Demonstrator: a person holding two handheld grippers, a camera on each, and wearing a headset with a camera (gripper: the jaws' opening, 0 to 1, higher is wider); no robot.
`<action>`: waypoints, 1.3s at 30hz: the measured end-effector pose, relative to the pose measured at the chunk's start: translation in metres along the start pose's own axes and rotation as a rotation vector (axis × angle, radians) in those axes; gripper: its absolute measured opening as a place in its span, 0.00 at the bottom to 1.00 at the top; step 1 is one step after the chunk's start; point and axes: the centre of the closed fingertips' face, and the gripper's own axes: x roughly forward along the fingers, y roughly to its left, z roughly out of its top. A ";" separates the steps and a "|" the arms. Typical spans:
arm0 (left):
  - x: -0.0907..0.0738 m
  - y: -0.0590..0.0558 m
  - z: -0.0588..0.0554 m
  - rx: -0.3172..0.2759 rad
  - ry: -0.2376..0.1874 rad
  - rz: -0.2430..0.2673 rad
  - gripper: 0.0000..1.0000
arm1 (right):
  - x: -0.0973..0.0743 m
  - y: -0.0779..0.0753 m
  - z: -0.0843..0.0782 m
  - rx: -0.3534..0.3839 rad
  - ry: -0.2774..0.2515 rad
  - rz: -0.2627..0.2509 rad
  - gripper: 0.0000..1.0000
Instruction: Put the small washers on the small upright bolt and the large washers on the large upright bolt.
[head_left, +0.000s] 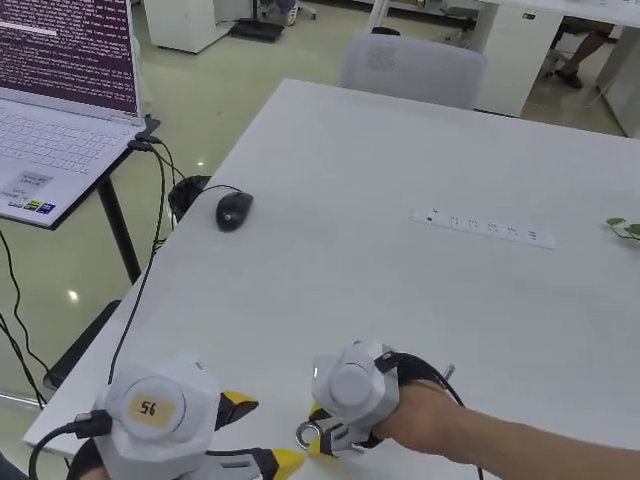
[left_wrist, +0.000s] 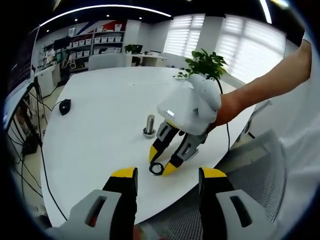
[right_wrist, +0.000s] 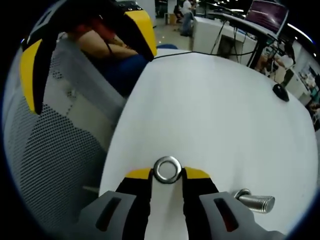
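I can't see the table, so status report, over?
Left gripper open, empty. Right gripper shut on washer. Bolt upright nearby, nothing blocking.

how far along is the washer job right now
Barely begun. Done: nothing I can confirm; the upright silver metal bolt shows no clear washer on its shaft. In hand: the right tongs pinch a shiny silver metal ring washer at the edge of the white table. The left tongs hang open, empty. Left: threading this washer and any others.
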 end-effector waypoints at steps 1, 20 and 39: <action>0.000 0.000 0.000 0.001 0.001 -0.001 0.48 | 0.000 0.000 0.000 0.001 0.000 0.000 0.24; 0.002 0.000 0.001 0.002 0.000 -0.003 0.48 | -0.017 -0.002 -0.014 0.106 -0.054 -0.063 0.23; 0.004 -0.001 0.004 0.011 0.002 -0.005 0.48 | -0.072 -0.038 -0.024 0.195 -0.100 -0.216 0.23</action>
